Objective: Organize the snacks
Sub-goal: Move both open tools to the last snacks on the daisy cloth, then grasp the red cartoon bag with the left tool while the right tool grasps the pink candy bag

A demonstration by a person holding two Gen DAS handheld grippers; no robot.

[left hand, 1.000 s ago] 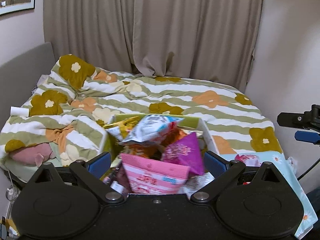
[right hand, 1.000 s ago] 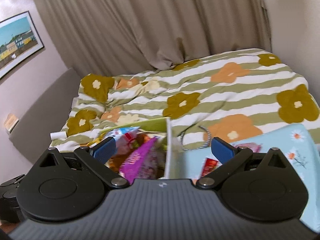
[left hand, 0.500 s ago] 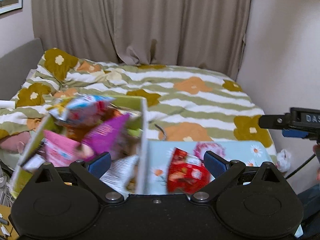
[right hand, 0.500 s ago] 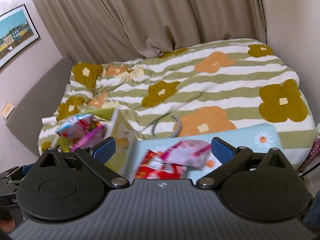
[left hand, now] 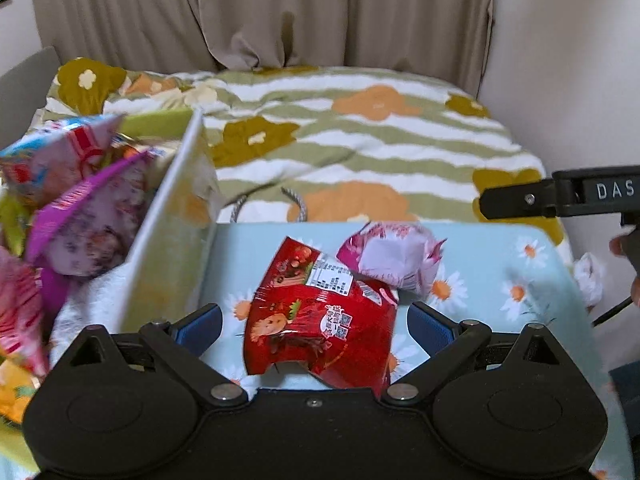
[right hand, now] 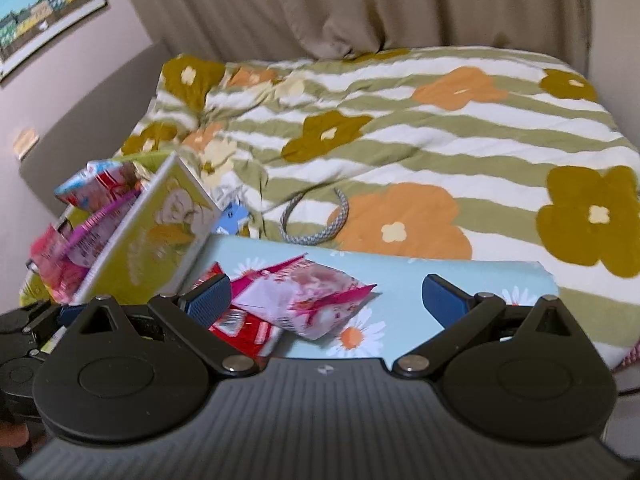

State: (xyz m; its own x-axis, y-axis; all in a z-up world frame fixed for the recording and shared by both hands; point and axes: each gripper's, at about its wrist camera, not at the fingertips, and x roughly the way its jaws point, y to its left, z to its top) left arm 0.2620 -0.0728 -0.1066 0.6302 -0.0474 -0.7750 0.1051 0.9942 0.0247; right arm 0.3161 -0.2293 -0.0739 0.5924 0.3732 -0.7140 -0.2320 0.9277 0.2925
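Both views have swung right off the green box (left hand: 168, 240) since a second ago; red packet (left hand: 320, 320) and pink-white packet (left hand: 394, 256), out of the left view then, now sit centre frame. Left gripper (left hand: 316, 320) jaws spread wide, holding nothing, blue pads (left hand: 198, 326) flanking the red packet, not touching it as far as can be seen. Red packet lies on a light blue daisy-print cloth (left hand: 500, 264), crumpled, label up; pink-white packet just behind it to the right, overlapping its far edge. Green box stands at left edge of the cloth, stuffed with snack bags (left hand: 88, 204) sticking up above its rim, purple and pink ones in front, a blue-white one behind; blurred. Right gripper (right hand: 326, 298) also wide, nothing in it, above the pink-white packet (right hand: 308, 296), with the red packet (right hand: 244, 328) poking out under that. Right gripper's body shows at right edge of left view, part of a hand (left hand: 630, 256) behind it. Grey braided cord loop (right hand: 316, 220) on the striped flower quilt (right hand: 440, 132) just beyond the cloth. Beige curtain (left hand: 260, 12) behind the bed, framed picture (right hand: 40, 20) on left wall.
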